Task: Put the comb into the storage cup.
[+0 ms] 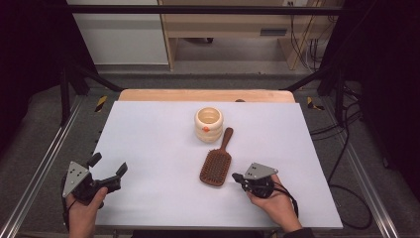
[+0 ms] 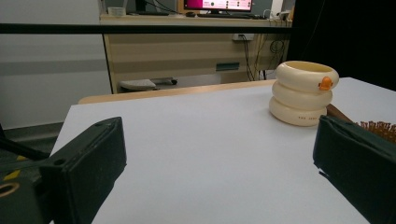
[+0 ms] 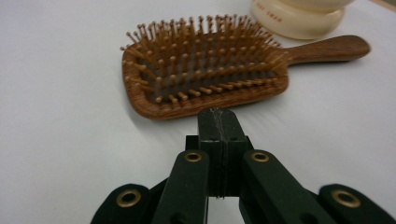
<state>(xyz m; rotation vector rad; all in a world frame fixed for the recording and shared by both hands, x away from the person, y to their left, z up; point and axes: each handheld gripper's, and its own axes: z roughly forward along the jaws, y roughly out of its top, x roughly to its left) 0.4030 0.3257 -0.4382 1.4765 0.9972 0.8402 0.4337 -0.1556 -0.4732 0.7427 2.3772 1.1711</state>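
Brush [image 1: 215, 167]: wooden paddle type, bristles up, flat on the worktop [image 1: 158, 148]. The handle slants away toward the cup [image 1: 208, 124], and its end lies just beside the cup's base. In the right gripper view the brush [image 3: 205, 70] lies just beyond the tips of the tongs, broadside, apart from them, with the cup [image 3: 303, 16] past its handle.

Right tongs [image 1: 237, 176]: closed, jaws pressed together on nothing, tip just right of the brush head, near it, not touching. Same tongs in their own view [image 3: 218, 122].

Left tongs [image 1: 108, 165]: jaws spread wide, holding nothing, well to the left of the brush, at the worktop's near left part. In the left gripper view [image 2: 219, 154], bare worktop lies between the jaws; the cup [image 2: 304, 92] stands beyond, bristles [image 2: 379, 129] showing past the right-hand jaw.

Cup: cream, ringed, upright, orange mark on its side.
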